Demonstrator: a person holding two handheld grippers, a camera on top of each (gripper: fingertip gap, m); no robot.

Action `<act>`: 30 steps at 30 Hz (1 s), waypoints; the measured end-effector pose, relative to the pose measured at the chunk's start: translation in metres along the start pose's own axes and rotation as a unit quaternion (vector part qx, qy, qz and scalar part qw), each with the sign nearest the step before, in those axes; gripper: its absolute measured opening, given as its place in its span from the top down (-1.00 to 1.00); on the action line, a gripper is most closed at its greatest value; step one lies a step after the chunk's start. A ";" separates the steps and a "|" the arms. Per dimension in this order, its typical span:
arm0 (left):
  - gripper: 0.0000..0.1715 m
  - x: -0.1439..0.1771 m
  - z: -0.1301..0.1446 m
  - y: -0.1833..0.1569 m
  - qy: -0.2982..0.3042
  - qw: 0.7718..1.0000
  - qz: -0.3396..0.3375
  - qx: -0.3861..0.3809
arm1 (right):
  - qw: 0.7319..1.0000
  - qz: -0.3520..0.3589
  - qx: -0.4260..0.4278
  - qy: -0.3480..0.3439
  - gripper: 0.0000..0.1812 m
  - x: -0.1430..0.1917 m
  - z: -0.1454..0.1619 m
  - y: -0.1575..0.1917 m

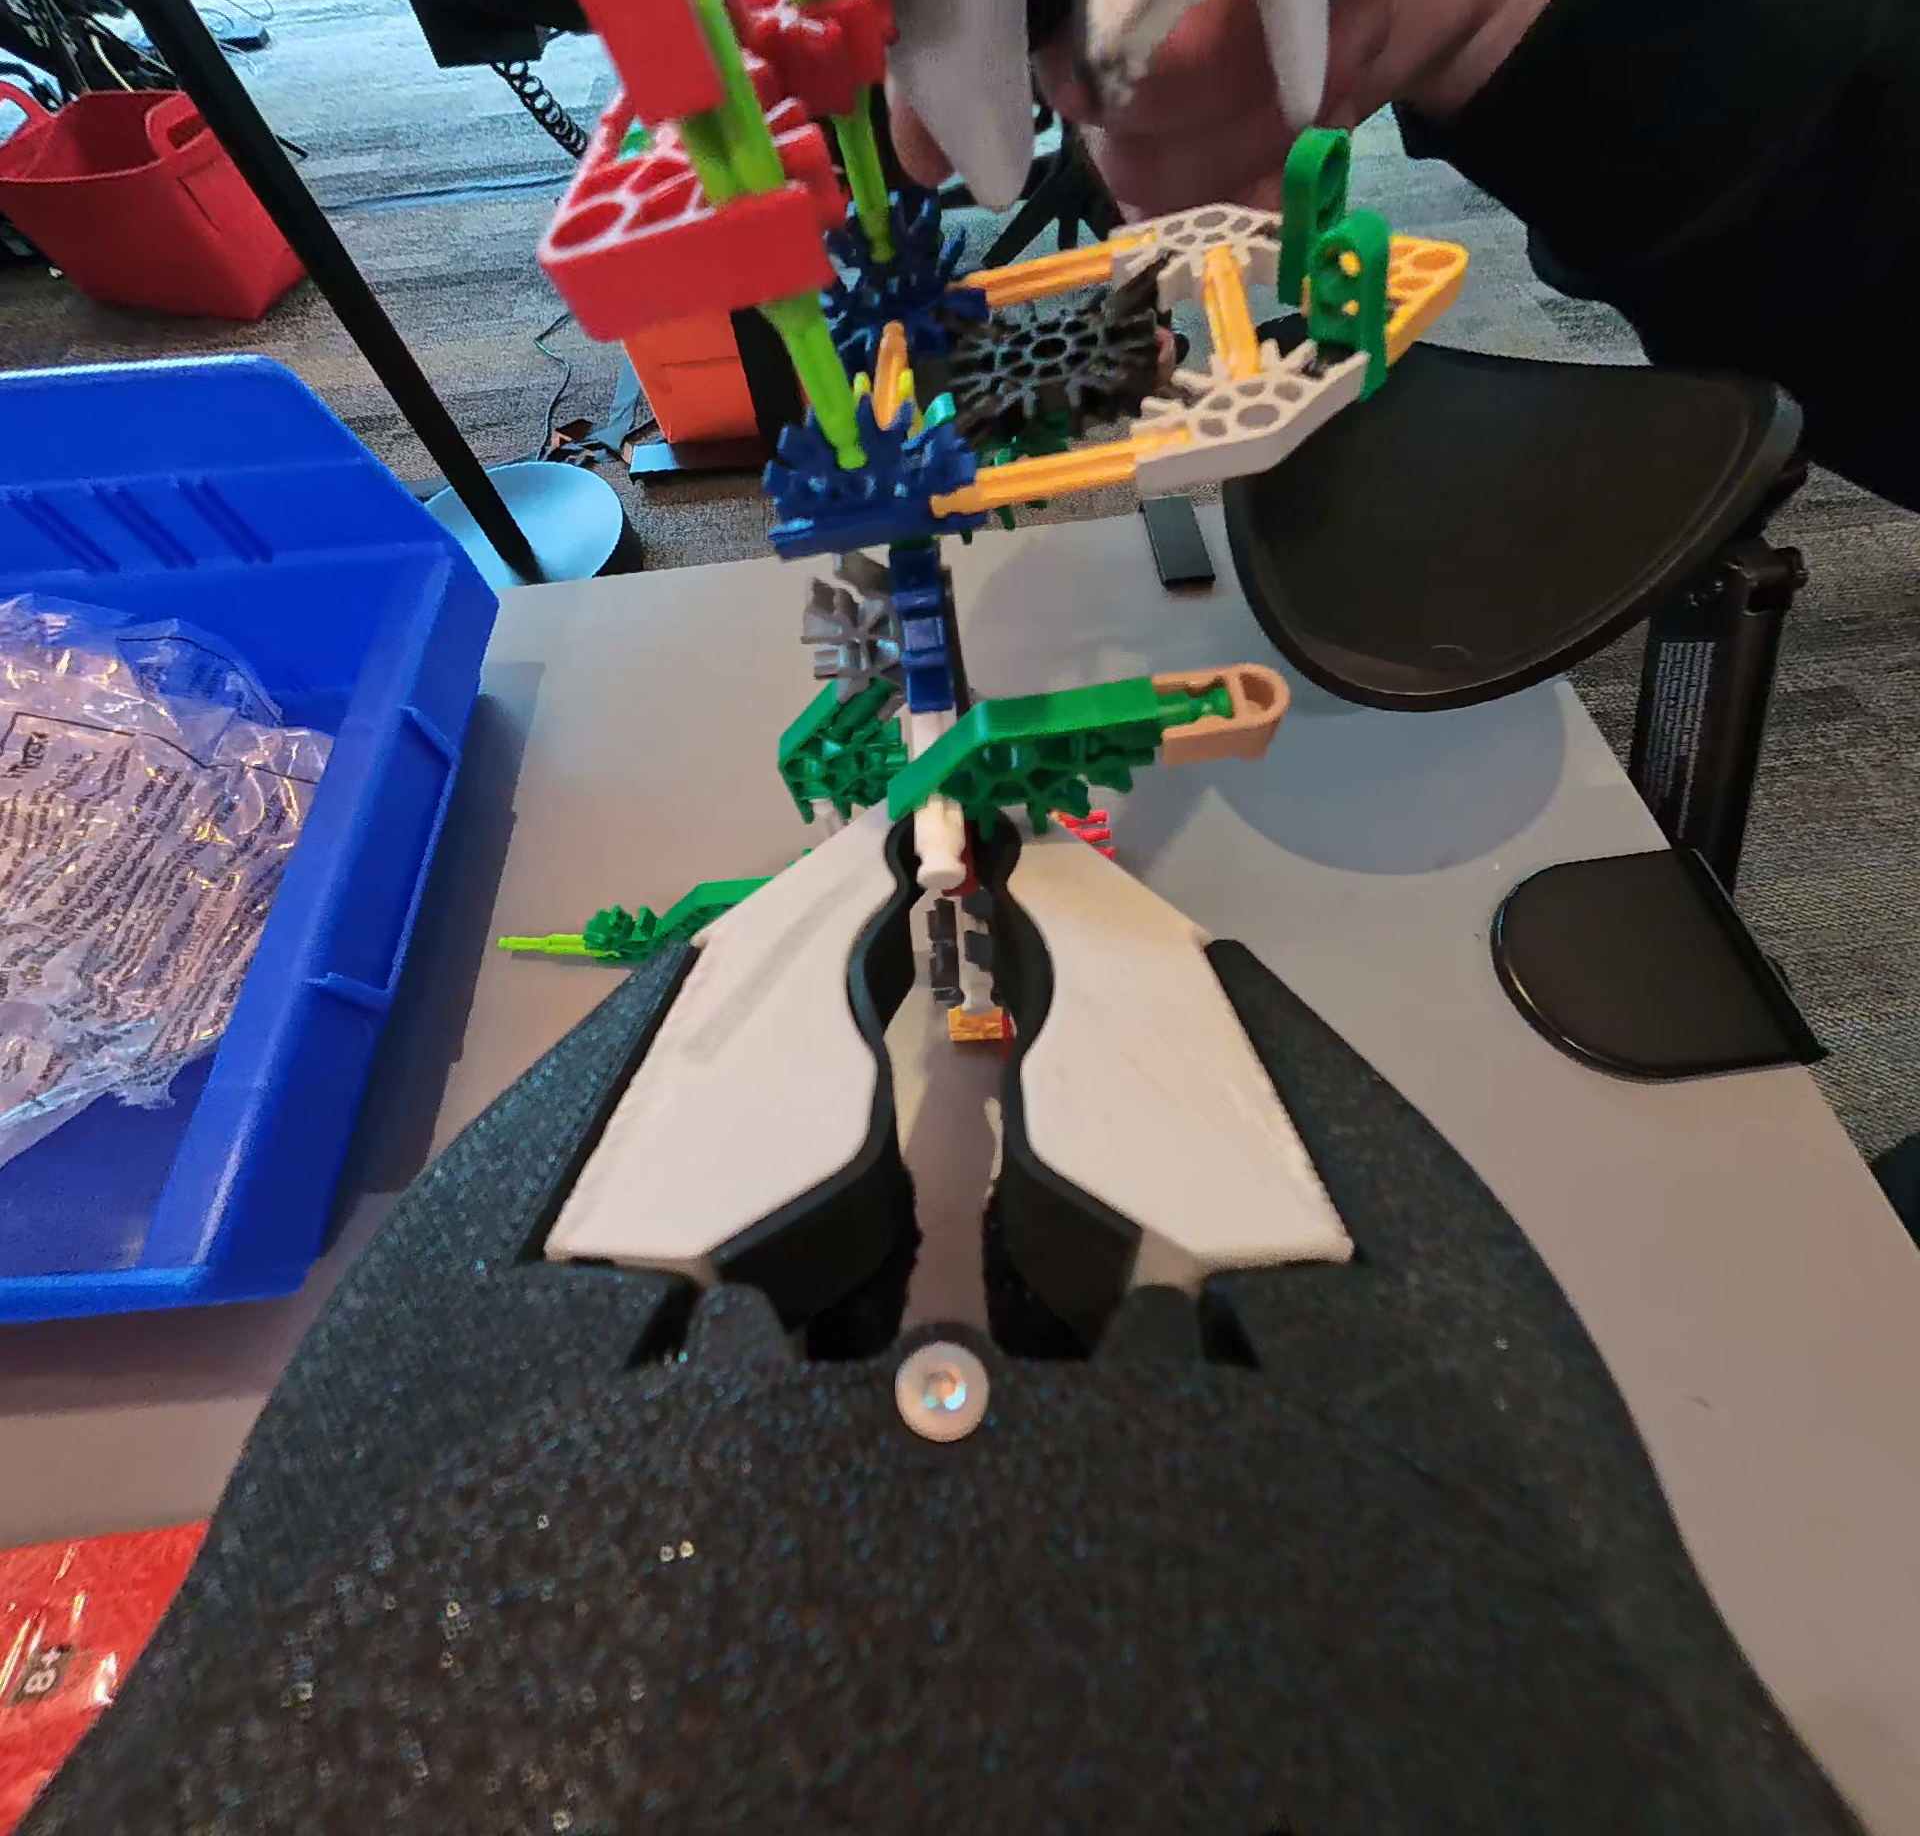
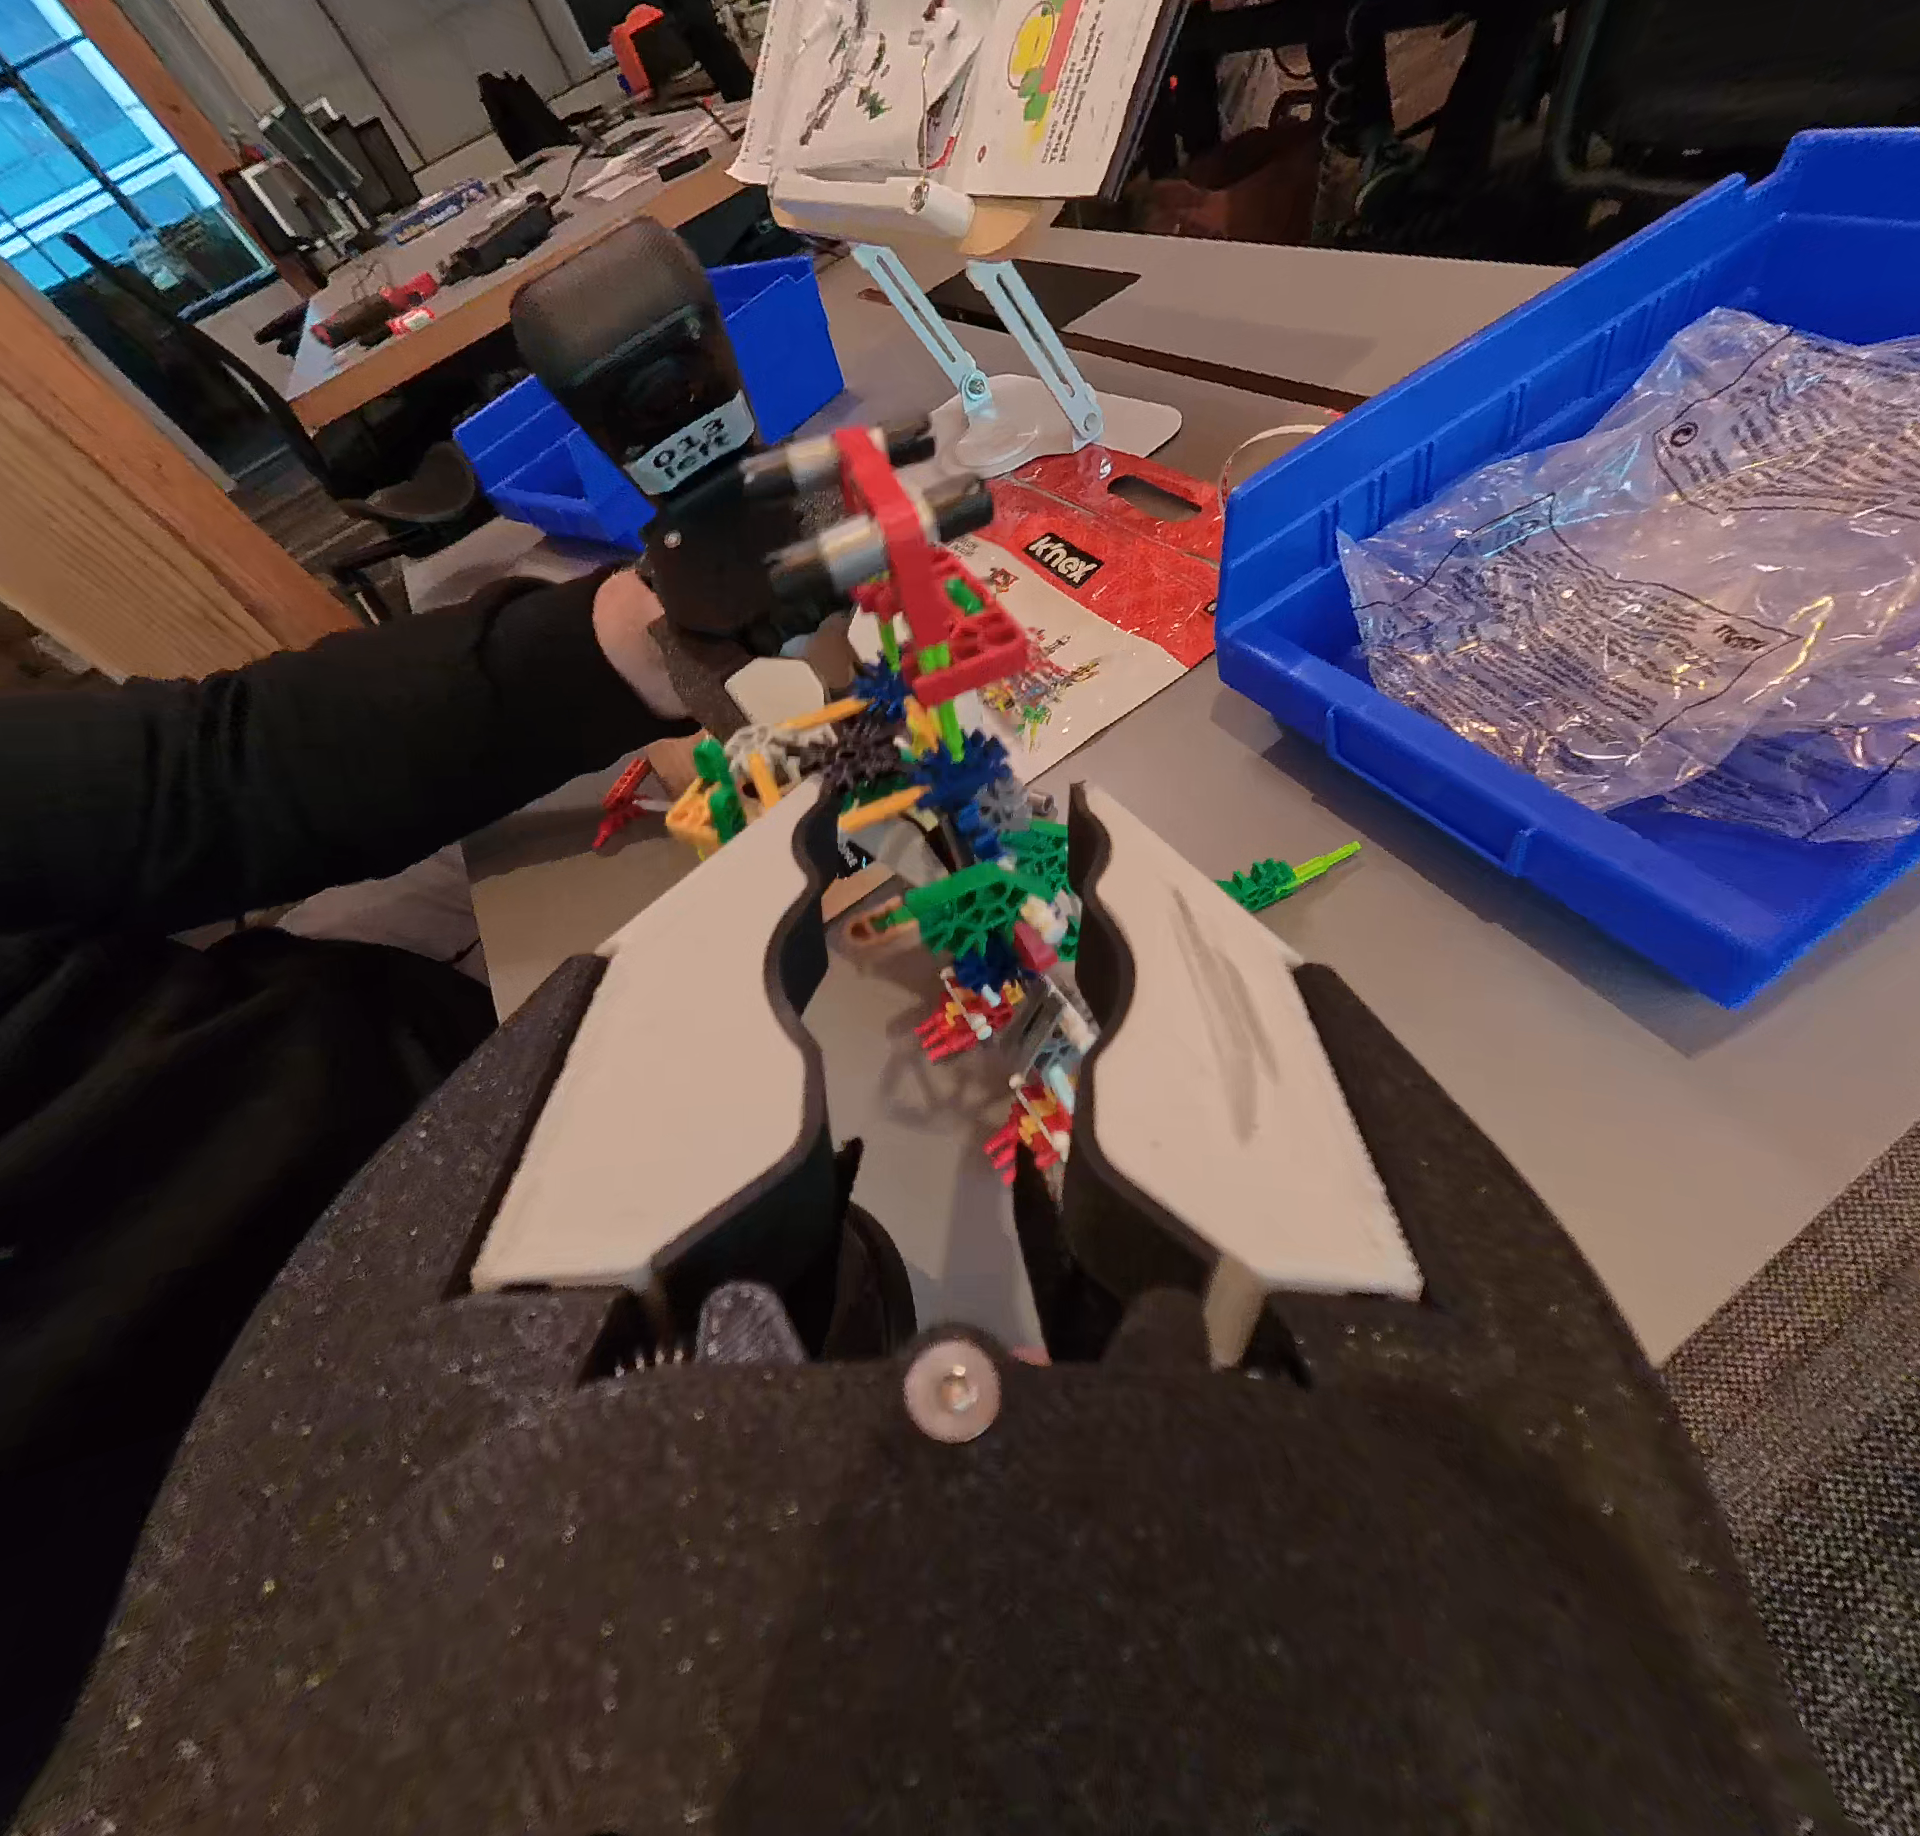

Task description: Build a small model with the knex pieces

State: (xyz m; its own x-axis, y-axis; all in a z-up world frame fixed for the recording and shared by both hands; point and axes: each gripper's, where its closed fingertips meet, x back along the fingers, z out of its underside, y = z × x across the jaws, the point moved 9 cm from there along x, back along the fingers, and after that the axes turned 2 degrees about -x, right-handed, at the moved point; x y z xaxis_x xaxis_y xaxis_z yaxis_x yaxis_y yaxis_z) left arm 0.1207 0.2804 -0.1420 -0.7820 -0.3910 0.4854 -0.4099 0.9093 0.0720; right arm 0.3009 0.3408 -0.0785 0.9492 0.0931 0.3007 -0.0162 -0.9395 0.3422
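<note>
Left hand-held gripper is seen with its jaws closed on the lower end of a rod-and-connector toy model, which is held upright above the desk, near its far edge. Right hand-held gripper is held with jaws apart about the model; no contact is visible. A loose green piece lies beside the blue bin.

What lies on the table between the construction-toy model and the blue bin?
One loose green connector with a lime rod, lying on the grey table; both wrist views show it.
</note>
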 end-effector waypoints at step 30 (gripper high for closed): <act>0.78 -0.003 0.003 0.001 0.012 0.999 -0.045 -0.026 | 0.998 -0.004 0.032 0.055 0.48 -0.013 0.024 0.001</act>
State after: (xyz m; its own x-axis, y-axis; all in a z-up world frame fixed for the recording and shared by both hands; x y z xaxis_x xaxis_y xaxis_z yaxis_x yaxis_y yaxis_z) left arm 0.1210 0.2815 -0.1462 -0.7314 -0.4682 0.4958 -0.4523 0.8772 0.1611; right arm 0.2963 0.3304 -0.1036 0.9089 0.1334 0.3950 0.0151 -0.9573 0.2887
